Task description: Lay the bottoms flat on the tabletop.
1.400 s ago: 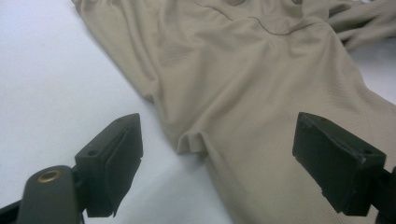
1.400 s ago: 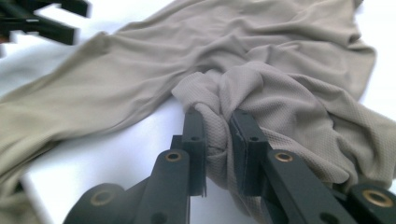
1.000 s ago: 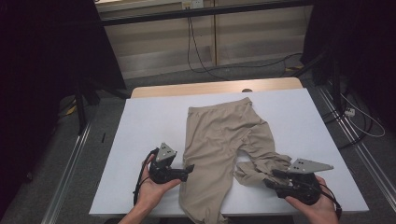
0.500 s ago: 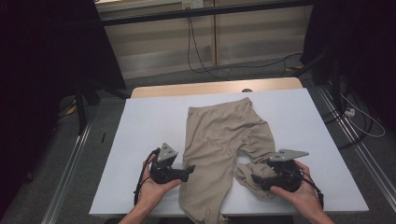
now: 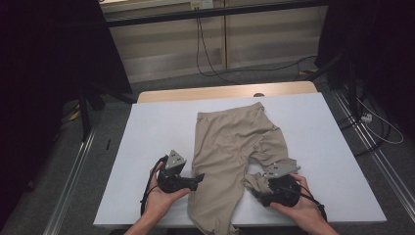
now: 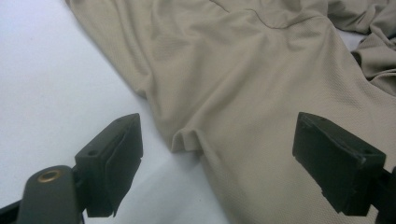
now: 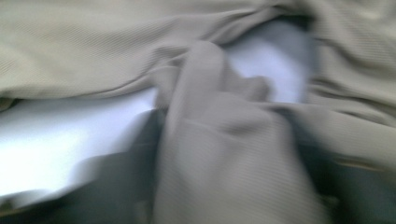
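Observation:
Beige trousers [image 5: 230,147] lie flat on the white table [image 5: 156,127], waist at the far end. My left gripper [image 5: 199,179] rests beside the left leg's outer edge, its jaws open wide around a small fold of the cloth [image 6: 187,140] without touching it. My right gripper [image 5: 259,193] is pushed into the crumpled right leg [image 5: 274,152]. Its jaws have just been closing, with a bunched ridge of fabric [image 7: 219,154] between them. That view is blurred and cloth covers the pads, so I can't make out whether they press on it.
The left trouser leg hangs over the table's near edge [image 5: 215,226]. A wooden strip [image 5: 220,92] borders the far side. Cables [image 5: 215,68] trail on the floor beyond, and metal rails [image 5: 73,196] run along both sides of the table.
My right gripper has moved left along the near edge into the crumpled right leg, bunching the cloth. The left gripper has stayed in place.

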`<state>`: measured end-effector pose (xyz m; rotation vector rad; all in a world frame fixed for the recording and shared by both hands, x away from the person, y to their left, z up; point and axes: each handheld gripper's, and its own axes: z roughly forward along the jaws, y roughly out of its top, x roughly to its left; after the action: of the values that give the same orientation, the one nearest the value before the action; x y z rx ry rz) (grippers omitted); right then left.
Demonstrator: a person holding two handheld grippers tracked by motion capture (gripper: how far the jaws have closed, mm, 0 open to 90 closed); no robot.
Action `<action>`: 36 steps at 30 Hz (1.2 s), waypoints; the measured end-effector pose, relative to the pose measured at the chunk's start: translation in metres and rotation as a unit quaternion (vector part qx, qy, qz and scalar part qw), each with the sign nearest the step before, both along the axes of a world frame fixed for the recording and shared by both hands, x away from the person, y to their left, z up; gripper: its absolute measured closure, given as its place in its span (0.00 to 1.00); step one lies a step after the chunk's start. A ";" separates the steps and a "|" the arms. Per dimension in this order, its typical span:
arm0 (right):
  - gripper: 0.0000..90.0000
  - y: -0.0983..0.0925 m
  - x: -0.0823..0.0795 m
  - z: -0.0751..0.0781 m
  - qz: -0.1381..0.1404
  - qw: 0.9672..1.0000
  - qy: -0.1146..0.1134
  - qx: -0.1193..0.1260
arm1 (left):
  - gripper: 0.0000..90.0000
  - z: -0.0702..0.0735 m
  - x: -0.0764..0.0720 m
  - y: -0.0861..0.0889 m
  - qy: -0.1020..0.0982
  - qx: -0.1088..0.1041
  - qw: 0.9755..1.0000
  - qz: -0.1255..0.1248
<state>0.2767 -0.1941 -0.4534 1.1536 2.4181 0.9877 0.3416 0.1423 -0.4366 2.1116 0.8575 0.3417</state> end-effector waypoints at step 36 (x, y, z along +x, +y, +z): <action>0.40 -0.028 -0.085 0.030 0.038 0.996 0.013 0.082 | 0.17 0.000 0.001 -0.002 -0.002 -0.006 1.000 -0.002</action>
<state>0.1916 -0.2217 -0.4237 1.1408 2.4560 1.2212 0.3427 0.1403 -0.4370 2.1011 0.8514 0.3386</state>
